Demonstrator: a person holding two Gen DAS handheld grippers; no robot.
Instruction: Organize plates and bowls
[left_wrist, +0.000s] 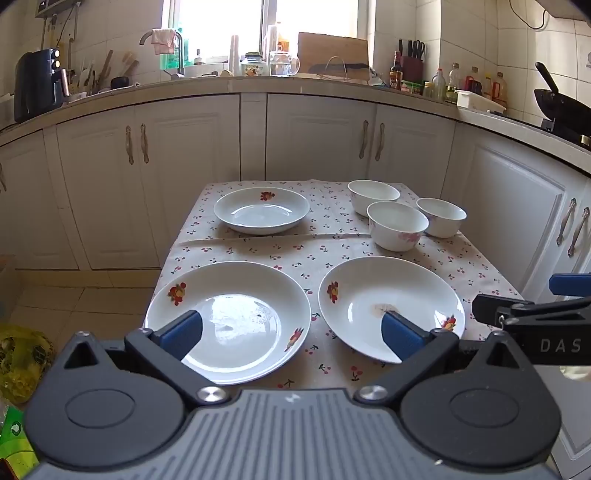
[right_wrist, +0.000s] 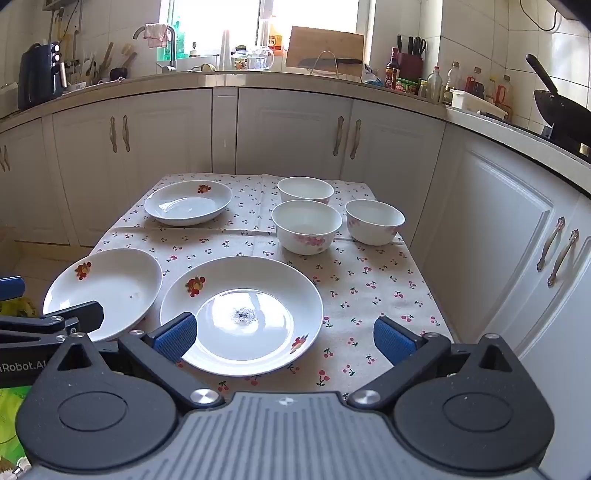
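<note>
My left tool (left_wrist: 291, 332) and right tool (right_wrist: 284, 338) both gape wide, empty, above two white fruit-printed china plates (right_wrist: 242, 314), seemingly not touching them.

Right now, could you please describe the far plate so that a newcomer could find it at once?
On the cherry-print tablecloth, look to the far left corner, across from the three bowls. The far plate sits alone there, looking smaller than the two near plates, with one fruit motif on its back rim.
</note>
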